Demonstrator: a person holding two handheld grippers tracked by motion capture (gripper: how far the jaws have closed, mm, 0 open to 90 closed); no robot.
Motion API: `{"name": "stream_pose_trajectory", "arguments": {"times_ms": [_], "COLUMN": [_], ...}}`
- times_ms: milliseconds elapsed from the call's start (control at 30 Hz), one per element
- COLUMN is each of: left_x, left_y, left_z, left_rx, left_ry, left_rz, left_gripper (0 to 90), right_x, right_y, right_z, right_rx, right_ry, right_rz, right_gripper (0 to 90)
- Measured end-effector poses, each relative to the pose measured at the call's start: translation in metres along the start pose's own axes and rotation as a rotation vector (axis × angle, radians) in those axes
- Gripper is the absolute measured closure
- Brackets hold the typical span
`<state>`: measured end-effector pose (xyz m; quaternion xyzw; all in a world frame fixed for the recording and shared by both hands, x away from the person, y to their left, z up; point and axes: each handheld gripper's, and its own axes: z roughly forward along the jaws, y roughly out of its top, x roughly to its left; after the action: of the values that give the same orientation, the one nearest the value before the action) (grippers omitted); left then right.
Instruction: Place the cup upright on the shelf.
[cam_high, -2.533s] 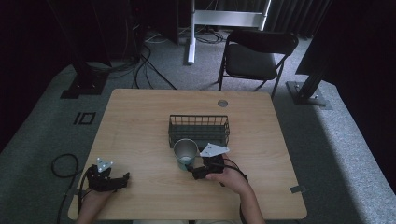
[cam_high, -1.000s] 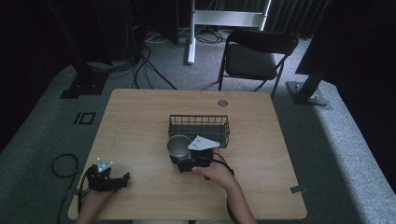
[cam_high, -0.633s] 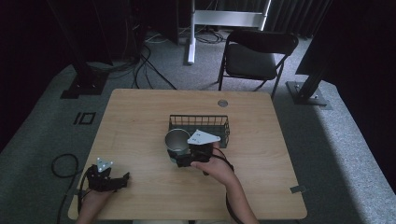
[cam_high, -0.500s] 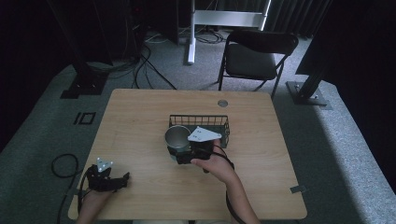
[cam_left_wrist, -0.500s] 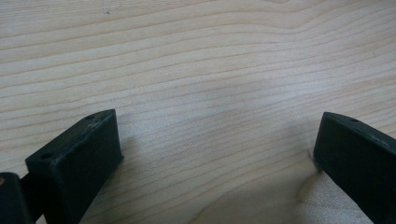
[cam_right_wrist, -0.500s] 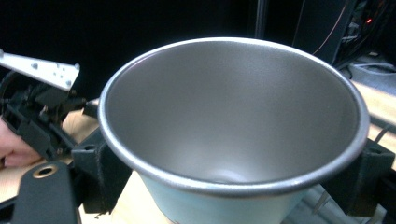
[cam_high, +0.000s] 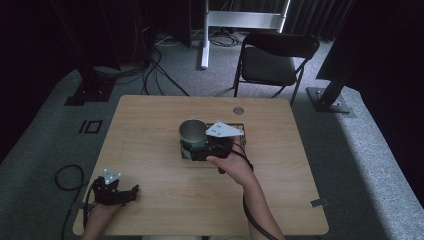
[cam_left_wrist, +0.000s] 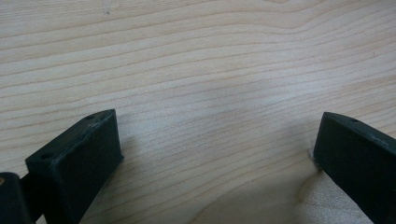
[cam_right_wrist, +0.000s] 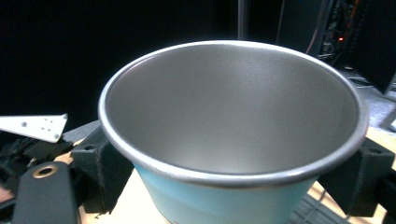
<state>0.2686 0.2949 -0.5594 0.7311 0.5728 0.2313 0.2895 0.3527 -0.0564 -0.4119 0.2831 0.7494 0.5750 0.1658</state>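
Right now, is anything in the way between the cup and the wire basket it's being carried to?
Nothing visible is in the way. The right gripper holds the cup by its sides, up over the basket, which is mostly hidden behind the cup and gripper, so its inside cannot be seen. The left gripper rests far off near the table's corner.

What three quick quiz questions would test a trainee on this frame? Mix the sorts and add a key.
1. True or false: the right gripper clamps the metal cup.
2. The left gripper rests: A) in the wire basket; B) on the table near its front left corner; C) on the chair.
3. Fill in: the left gripper's jaws stand ___.

Key: 1 true; 2 B; 3 open.
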Motion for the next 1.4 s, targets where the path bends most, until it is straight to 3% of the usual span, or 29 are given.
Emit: {"name": "stream_pose_trajectory", "arguments": {"times_ms": [267, 433, 533, 700, 967, 1133, 1400], "left_x": [0.000, 0.000, 0.000, 0.000, 0.000, 0.000, 0.000], "left_y": [0.000, 0.000, 0.000, 0.000, 0.000, 0.000, 0.000], "left_z": [0.000, 0.000, 0.000, 0.000, 0.000, 0.000, 0.000], "left_rx": [0.000, 0.000, 0.000, 0.000, 0.000, 0.001, 0.000], "left_ry": [0.000, 0.000, 0.000, 0.000, 0.000, -0.001, 0.001], "left_rz": [0.000, 0.000, -0.001, 0.000, -0.002, 0.000, -0.002], "left_gripper": [1.4, 1.4, 1.4, 1.4, 1.4, 1.4, 1.4], "right_x": [-0.014, -0.026, -0.034, -0.048, -0.071, -0.083, -0.091], "right_y": [0.012, 0.015, 0.015, 0.011, -0.005, -0.024, -0.044], "right_z": [-0.003, -0.006, -0.008, -0.010, -0.011, -0.008, -0.005], "right_rx": [-0.026, -0.035, -0.047, -0.062, -0.038, -0.008, 0.027], "right_ry": [-0.092, -0.170, -0.242, -0.355, -0.467, -0.511, -0.548], "right_rz": [0.005, 0.031, 0.053, 0.102, 0.131, 0.157, 0.184], "right_gripper": [14.1, 14.1, 14.1, 14.1, 14.1, 14.1, 14.1]}}
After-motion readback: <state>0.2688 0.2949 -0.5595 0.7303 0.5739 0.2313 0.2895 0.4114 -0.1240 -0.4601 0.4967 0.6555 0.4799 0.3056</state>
